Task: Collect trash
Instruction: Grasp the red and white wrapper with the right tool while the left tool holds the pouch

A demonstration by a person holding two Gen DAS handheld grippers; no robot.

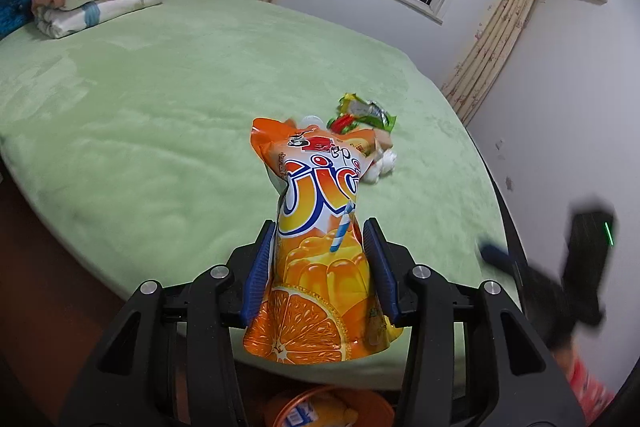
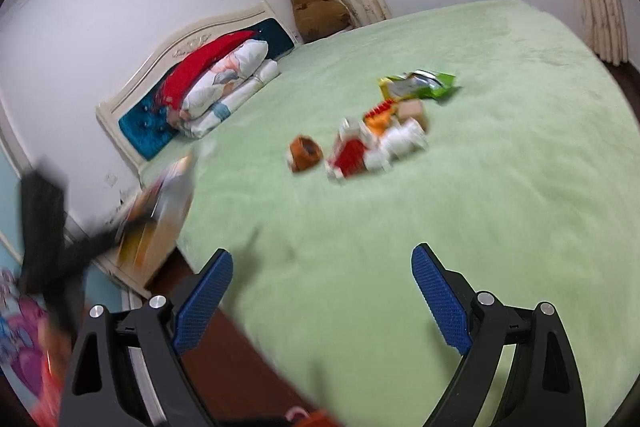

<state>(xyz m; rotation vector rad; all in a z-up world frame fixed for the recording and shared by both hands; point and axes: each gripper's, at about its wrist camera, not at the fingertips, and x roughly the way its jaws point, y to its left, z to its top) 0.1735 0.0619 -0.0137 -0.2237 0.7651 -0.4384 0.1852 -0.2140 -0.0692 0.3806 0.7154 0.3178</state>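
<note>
The left hand-held gripper (image 1: 320,259) is clamped on the orange pouch (image 1: 316,227), lifted off the bed (image 1: 160,87); next, drop it into the bin (image 1: 320,407) below; the right hand-held gripper (image 2: 322,279) gapes empty near the remaining trash (image 2: 372,131)

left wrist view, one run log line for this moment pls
left tool: shut on orange jelly pouch | right tool: open, empty | remaining: trash pile on green bed
</note>
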